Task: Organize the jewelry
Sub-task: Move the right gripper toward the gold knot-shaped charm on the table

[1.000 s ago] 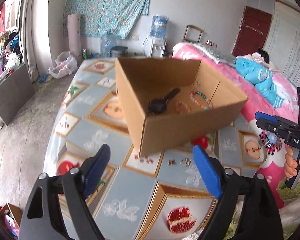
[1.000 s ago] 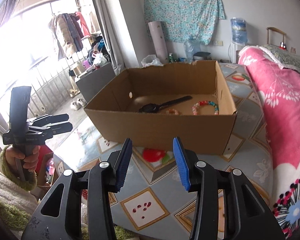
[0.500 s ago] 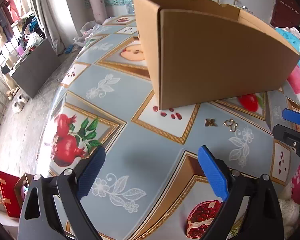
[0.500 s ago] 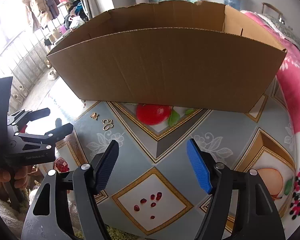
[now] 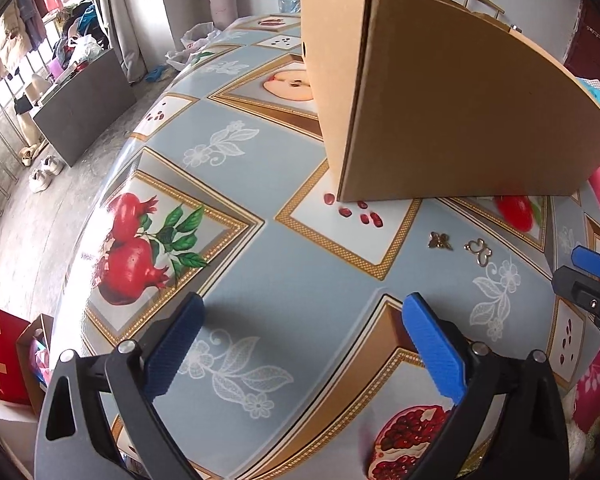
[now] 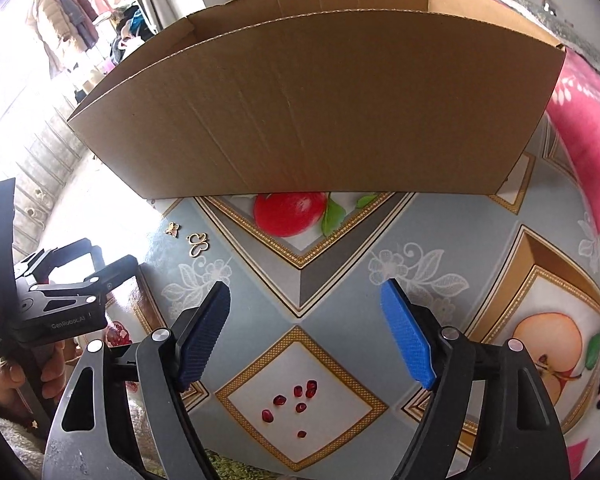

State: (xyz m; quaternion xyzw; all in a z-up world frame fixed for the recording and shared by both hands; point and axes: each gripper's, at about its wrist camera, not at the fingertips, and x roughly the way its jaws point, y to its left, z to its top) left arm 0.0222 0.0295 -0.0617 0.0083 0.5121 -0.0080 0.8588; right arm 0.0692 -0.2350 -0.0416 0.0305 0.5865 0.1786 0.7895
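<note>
Two small gold butterfly charms lie on the patterned tablecloth just in front of the cardboard box (image 5: 440,100): a solid one (image 5: 440,240) and an outline one (image 5: 479,250). My left gripper (image 5: 302,304) hangs over the cloth, down and left of them, its jaws opening with nothing between them. In the right wrist view the solid charm (image 6: 173,229) and the outline charm (image 6: 198,243) sit up and left of my right gripper (image 6: 305,286). Its jaws are opening too, with only cloth between them. The box (image 6: 312,112) hides its contents.
The table (image 5: 284,272) curves away to a floor with shoes (image 5: 44,168) on the left. A pink blanket (image 6: 588,120) borders the table on the right. A red bag (image 5: 4,356) stands below the table's near-left edge. A hand (image 6: 16,376) holds the left gripper's handle.
Both grippers have sunk and tipped down toward the table, so the box's inside has gone from view. Both jaws stand wider, the right one much wider. The charms came into view.
</note>
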